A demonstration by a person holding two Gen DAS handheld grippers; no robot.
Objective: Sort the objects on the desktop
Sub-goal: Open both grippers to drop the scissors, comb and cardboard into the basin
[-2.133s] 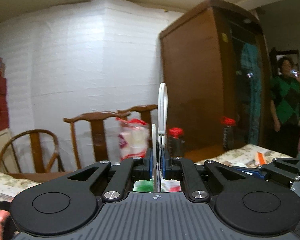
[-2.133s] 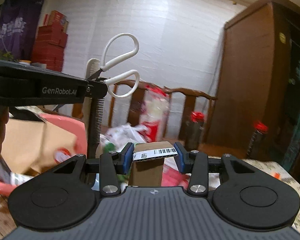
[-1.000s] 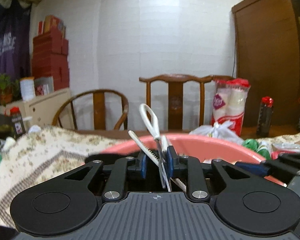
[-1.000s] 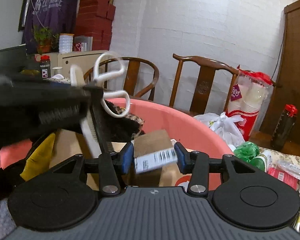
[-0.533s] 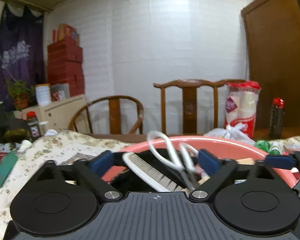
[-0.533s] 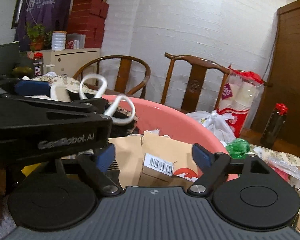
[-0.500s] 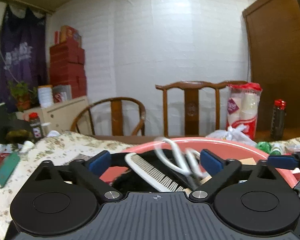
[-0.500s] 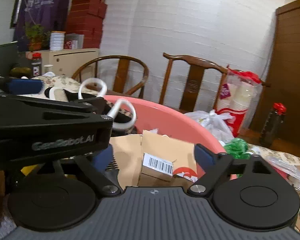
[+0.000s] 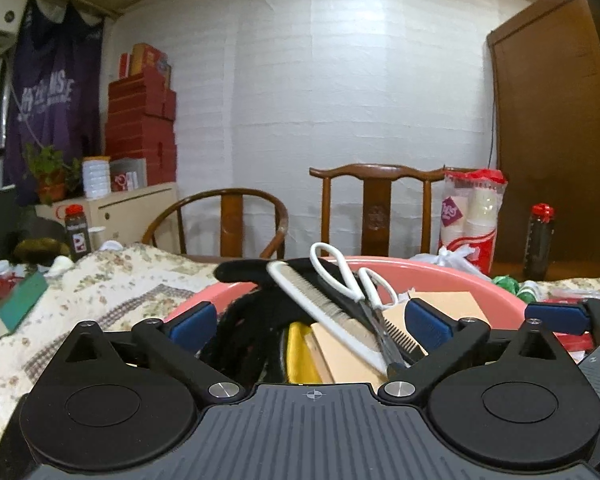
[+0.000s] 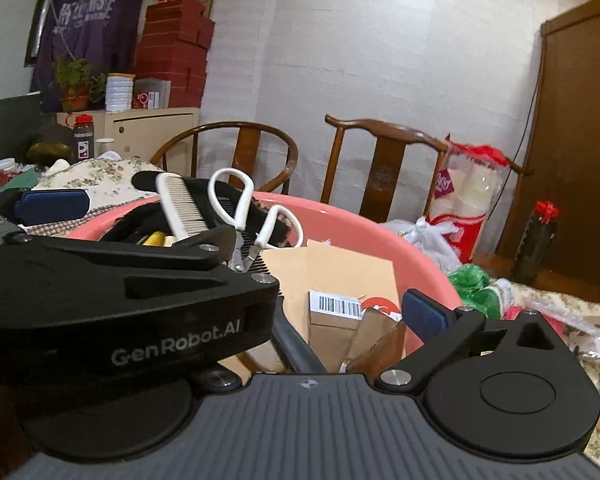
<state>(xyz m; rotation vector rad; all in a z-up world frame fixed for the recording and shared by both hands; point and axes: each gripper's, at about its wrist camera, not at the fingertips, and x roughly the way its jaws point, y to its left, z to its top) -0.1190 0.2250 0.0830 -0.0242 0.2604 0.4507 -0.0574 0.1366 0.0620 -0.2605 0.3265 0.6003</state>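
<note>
While both grippers hang over the near side of the pink basin (image 9: 452, 280), everything the task has gathered lies inside its rim. The left gripper (image 9: 312, 324) has its jaws spread wide, and none of its blue pads (image 9: 192, 322) touches anything; the white comb (image 9: 320, 312) and the white-handled scissors (image 9: 356, 284) lie loose between and beyond them, propped aslant on the heap in the basin. The comb's rounded end and the scissor loops rise just above the basin's far rim. The right gripper (image 10: 340, 320) is opening its jaws, and nothing is pinched: the small cardboard box with the barcode label (image 10: 336, 308) sits free in the basin between the fingers, resting on flat brown cardboard (image 10: 340, 268). In the right wrist view the left gripper's black body covers the right gripper's left finger, so the two tools stand just beside each other over the basin's near edge. Left of the cardboard, still within the basin, are a dark knitted thing (image 9: 248, 340) and something yellow (image 9: 298, 354). The basin is crowded nearly to its rim. Beyond its right edge lie green packets (image 10: 472, 280) and other clutter on the flowered cloth (image 9: 112, 280); left of the basin the cloth has barer stretches. Behind the basin stand two wooden chairs (image 9: 374, 208).
</note>
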